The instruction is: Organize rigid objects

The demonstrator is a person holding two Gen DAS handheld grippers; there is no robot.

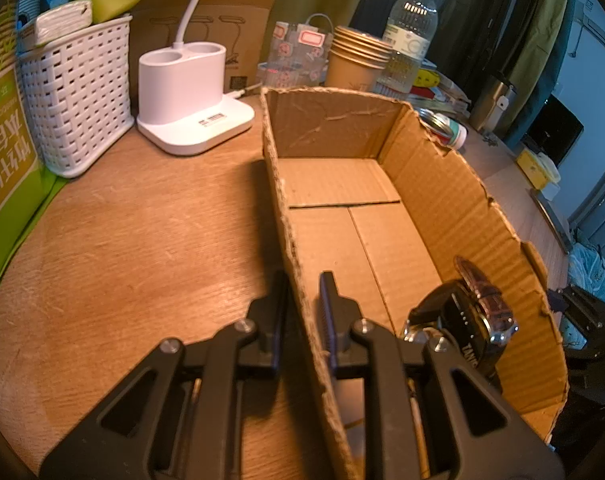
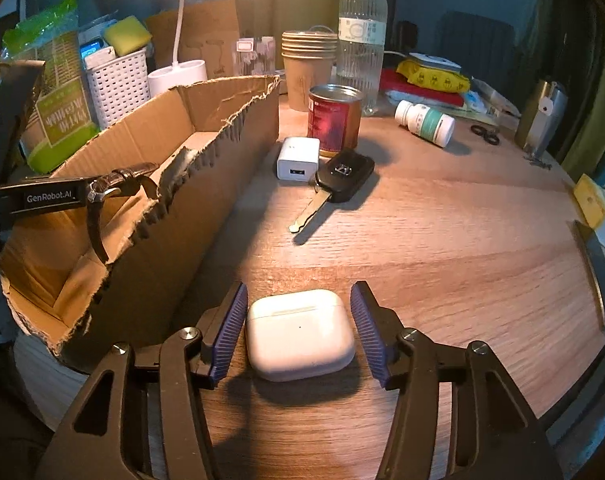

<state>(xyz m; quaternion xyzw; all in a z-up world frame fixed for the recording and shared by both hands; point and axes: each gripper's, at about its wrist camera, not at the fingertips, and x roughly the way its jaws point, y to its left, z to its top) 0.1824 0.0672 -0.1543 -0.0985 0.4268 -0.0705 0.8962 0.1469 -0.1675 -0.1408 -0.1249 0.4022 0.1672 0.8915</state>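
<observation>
My left gripper (image 1: 302, 304) is shut on the left wall of the torn cardboard box (image 1: 442, 200), one finger outside and one inside. A dark wristwatch (image 1: 478, 312) lies in the box's near right corner, leaning on the wall; in the right wrist view the wristwatch (image 2: 114, 184) shows inside the box (image 2: 206, 184). My right gripper (image 2: 300, 294) is open low over the table, its purple pads on either side of a white earbud case (image 2: 300, 332) without touching it. A black car key (image 2: 342, 176) and a white charger cube (image 2: 297, 159) lie farther back.
A red can (image 2: 334, 120), a pill bottle (image 2: 424, 120), stacked paper cups (image 2: 308, 68) and a water bottle (image 2: 360, 32) stand behind. A white basket (image 1: 78, 92) and a white lamp base (image 1: 190, 96) sit left of the box. The table's edge curves at the right.
</observation>
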